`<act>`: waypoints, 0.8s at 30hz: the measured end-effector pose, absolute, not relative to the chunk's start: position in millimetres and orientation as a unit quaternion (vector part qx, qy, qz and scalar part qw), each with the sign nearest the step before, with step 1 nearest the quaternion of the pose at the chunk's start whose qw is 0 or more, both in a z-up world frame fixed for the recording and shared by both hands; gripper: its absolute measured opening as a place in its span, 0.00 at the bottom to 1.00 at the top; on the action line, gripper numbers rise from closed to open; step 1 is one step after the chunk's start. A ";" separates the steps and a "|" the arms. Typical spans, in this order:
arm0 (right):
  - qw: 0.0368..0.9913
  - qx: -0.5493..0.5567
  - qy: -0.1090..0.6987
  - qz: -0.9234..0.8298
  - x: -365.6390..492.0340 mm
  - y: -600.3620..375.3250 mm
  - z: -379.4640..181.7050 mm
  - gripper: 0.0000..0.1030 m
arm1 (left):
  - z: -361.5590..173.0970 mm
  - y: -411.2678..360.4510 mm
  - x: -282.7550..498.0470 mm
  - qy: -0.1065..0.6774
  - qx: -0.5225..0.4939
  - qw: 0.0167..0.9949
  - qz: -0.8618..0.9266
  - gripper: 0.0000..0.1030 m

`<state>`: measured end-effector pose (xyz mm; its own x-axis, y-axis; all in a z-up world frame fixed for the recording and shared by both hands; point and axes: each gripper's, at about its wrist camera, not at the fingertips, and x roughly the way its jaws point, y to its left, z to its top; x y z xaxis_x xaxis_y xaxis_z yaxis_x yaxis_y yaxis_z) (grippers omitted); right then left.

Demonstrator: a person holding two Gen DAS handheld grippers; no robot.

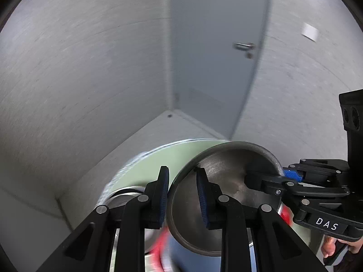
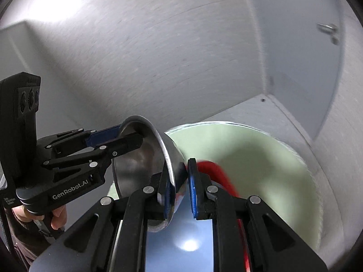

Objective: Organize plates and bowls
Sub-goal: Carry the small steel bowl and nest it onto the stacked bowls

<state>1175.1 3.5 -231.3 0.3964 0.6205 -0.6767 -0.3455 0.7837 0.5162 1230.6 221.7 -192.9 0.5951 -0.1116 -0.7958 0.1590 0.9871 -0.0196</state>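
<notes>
Both jaws clamped on steel bowl [image 1: 226,181] rim, green plate [image 2: 261,158] beneath

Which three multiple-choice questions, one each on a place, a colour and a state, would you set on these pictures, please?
1. Where do the left gripper and right gripper hold the bowl? A its base; B opposite sides of its rim; C one handle.
2. What colour is the big plate beneath it? A black; B yellow; C pale green.
3. The bowl is: A empty; B full of soup; C upside down.

B: each gripper clamps the rim across from the other.
C: pale green shows under the bowl.
A: its bare metal inside shows.
</notes>
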 end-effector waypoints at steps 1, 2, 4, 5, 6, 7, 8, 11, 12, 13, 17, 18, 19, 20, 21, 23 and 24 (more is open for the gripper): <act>0.818 0.142 0.468 0.304 1182.5 20.9 -232.9 0.13 | -194.8 236.3 1228.8 0.447 0.018 0.892 -0.064 0.20; 0.812 0.133 0.473 0.316 1189.7 42.5 -235.9 0.13 | -197.5 249.5 1228.1 0.451 0.011 0.891 -0.053 0.20; 0.804 0.119 0.481 0.330 1197.9 74.4 -242.3 0.13 | -208.5 276.7 1226.4 0.460 -0.003 0.887 -0.032 0.20; 0.799 0.111 0.486 0.336 1201.6 87.9 -246.2 0.13 | -212.8 288.7 1224.6 0.466 -0.008 0.884 -0.023 0.20; 0.795 0.105 0.491 0.340 1204.1 99.2 -249.6 0.13 | -219.7 300.1 1223.2 0.472 -0.016 0.881 -0.014 0.20; 0.792 0.099 0.495 0.343 1205.6 110.0 -253.8 0.13 | -226.2 309.0 1222.9 0.477 -0.022 0.878 -0.009 0.20; 0.786 0.087 0.504 0.347 1209.9 125.0 -261.7 0.13 | -233.0 316.7 1222.3 0.483 -0.027 0.875 -0.004 0.20; 0.772 0.071 0.524 0.353 1213.8 147.0 -283.3 0.13 | -253.9 333.1 1234.5 0.499 -0.044 0.865 0.007 0.20; 0.770 0.066 0.528 0.352 1213.9 151.1 -288.2 0.13 | -260.5 337.9 1237.1 0.504 -0.050 0.862 0.009 0.20; 0.768 0.062 0.533 0.351 1218.8 154.5 -294.8 0.13 | -266.7 342.0 1238.5 0.509 -0.055 0.859 0.009 0.20; 0.763 0.037 0.547 0.343 1214.1 176.2 -312.8 0.13 | -289.0 343.9 1258.7 0.519 -0.065 0.852 0.014 0.19; 0.764 0.032 0.548 0.340 1214.7 178.8 -315.0 0.13 | -290.4 345.7 1266.5 0.522 -0.068 0.850 0.013 0.19; 0.764 0.027 0.548 0.338 1215.5 181.8 -315.8 0.13 | -293.4 346.8 1268.5 0.523 -0.071 0.849 0.012 0.19; 0.764 0.023 0.550 0.335 1216.9 184.9 -318.4 0.13 | -295.2 351.7 1272.4 0.524 -0.075 0.848 0.012 0.19; 0.764 0.022 0.553 0.332 1219.5 183.5 -320.3 0.13 | -298.7 351.2 1279.7 0.525 -0.072 0.848 0.013 0.19; 0.764 0.019 0.556 0.326 1223.7 188.8 -325.9 0.13 | -304.2 349.2 1286.0 0.522 -0.070 0.850 0.016 0.19; 0.765 0.018 0.557 0.324 1219.5 193.1 -323.0 0.15 | -306.4 350.2 1286.2 0.522 -0.076 0.849 0.016 0.19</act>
